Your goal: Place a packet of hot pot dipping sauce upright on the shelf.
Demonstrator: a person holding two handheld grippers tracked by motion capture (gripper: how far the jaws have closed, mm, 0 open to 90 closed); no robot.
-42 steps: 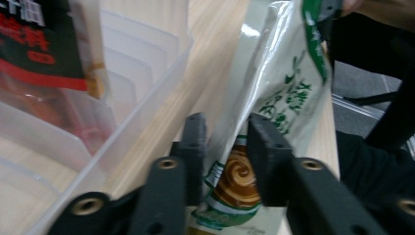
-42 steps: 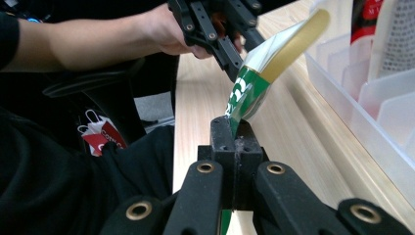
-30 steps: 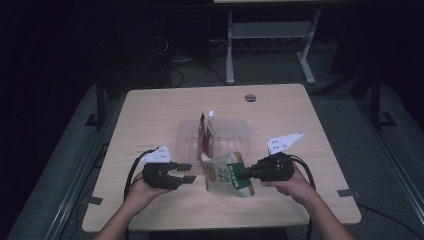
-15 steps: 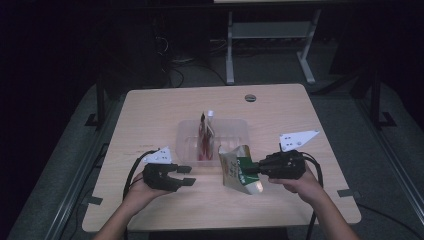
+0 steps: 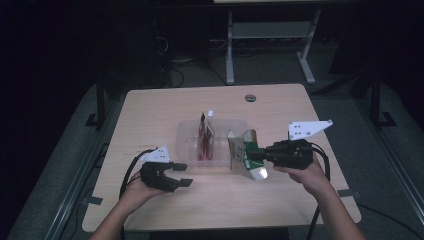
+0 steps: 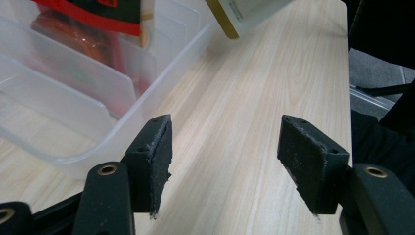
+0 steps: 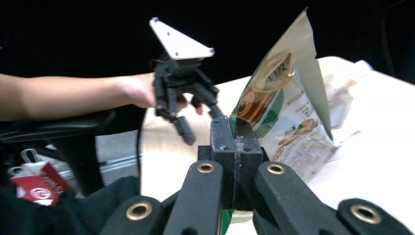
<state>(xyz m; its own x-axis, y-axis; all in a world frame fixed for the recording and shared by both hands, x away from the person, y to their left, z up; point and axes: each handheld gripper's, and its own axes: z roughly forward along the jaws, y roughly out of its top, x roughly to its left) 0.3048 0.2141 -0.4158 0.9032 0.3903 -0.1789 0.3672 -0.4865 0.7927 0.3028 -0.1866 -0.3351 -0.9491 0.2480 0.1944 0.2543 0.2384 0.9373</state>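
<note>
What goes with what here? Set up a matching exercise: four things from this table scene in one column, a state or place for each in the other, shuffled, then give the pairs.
Things
1. left tool
2. right tool
3. green-and-white snack pouch
4. red packet

States or places
A. standing inside the clear plastic bin
B. jaws apart, holding nothing
C. lifted off the wooden table, next to the bin's right end
D. jaws closed on a pouch edge

Pairs: 1-B, 2-D, 3-C, 4-A

table [image 5: 150,107]: light wood | on it: clear bin [image 5: 187,145]
</note>
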